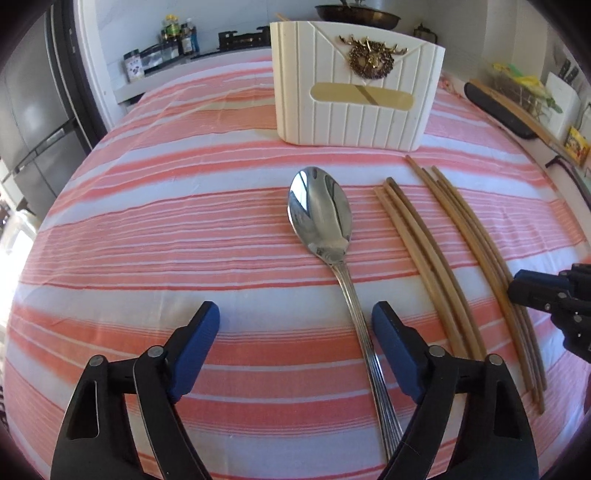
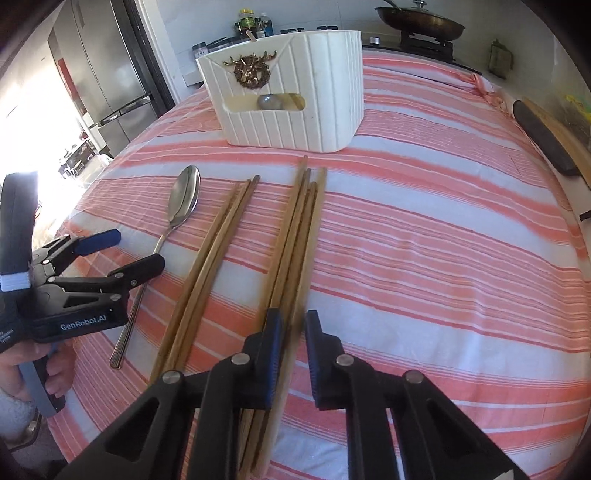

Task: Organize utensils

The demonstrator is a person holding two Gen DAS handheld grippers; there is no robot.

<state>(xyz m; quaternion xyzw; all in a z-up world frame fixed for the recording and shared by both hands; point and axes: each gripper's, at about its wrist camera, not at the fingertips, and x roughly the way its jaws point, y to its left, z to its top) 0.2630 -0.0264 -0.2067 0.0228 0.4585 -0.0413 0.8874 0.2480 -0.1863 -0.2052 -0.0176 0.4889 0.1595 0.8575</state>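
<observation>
A white ribbed utensil holder (image 1: 354, 110) (image 2: 288, 122) with a gold deer emblem stands at the far side of the striped cloth. A steel spoon (image 1: 319, 210) (image 2: 183, 199) lies in front of it. My left gripper (image 1: 293, 314) (image 2: 135, 249) is open around the spoon's handle, which runs close to the right finger without being pinched. Three wooden chopsticks (image 1: 424, 266) (image 2: 210, 266) lie right of the spoon. Further right lies a bunch of several chopsticks (image 1: 480, 240) (image 2: 299, 229). My right gripper (image 2: 294, 323) (image 1: 524, 291) is shut on the near end of this bunch.
Through the holder's window a spoon bowl (image 2: 267, 101) and chopstick tips show inside. A wok (image 2: 421, 22) sits on the stove behind the table, and bottles (image 1: 177, 33) stand on the counter. A dark board (image 2: 543, 140) lies at the right edge. A hand (image 2: 55, 369) holds the left gripper.
</observation>
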